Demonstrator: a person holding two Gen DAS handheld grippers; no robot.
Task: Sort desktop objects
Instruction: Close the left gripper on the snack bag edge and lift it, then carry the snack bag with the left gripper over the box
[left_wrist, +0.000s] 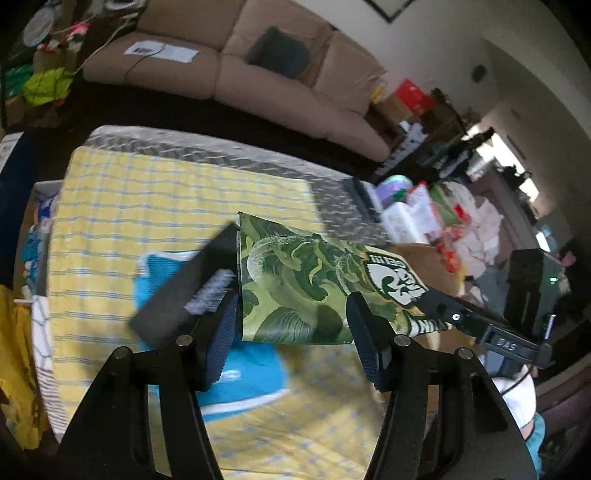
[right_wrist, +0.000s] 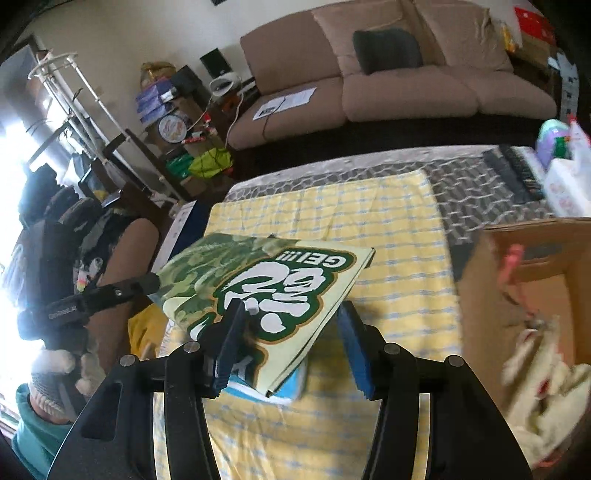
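Note:
A flat green box (left_wrist: 295, 280) with a leaf print and a white-and-green logo is held in the air over the yellow checked cloth (left_wrist: 155, 192). My left gripper (left_wrist: 291, 328) grips one edge of it. My right gripper (right_wrist: 291, 343) grips the opposite end of the same box (right_wrist: 266, 284). A black box with a blue-white label (left_wrist: 188, 284) hangs at the green box's left side, and I cannot tell what holds it. A blue box (left_wrist: 243, 380) lies on the cloth under them and also shows in the right wrist view (right_wrist: 291, 387).
An open cardboard box (right_wrist: 524, 280) with cloth items stands at the table's right. A black keyboard (right_wrist: 517, 173) and white packages (right_wrist: 565, 184) lie at the far right. A bin of clutter (left_wrist: 33, 236) sits off the left edge. A tan sofa (right_wrist: 399, 70) stands behind.

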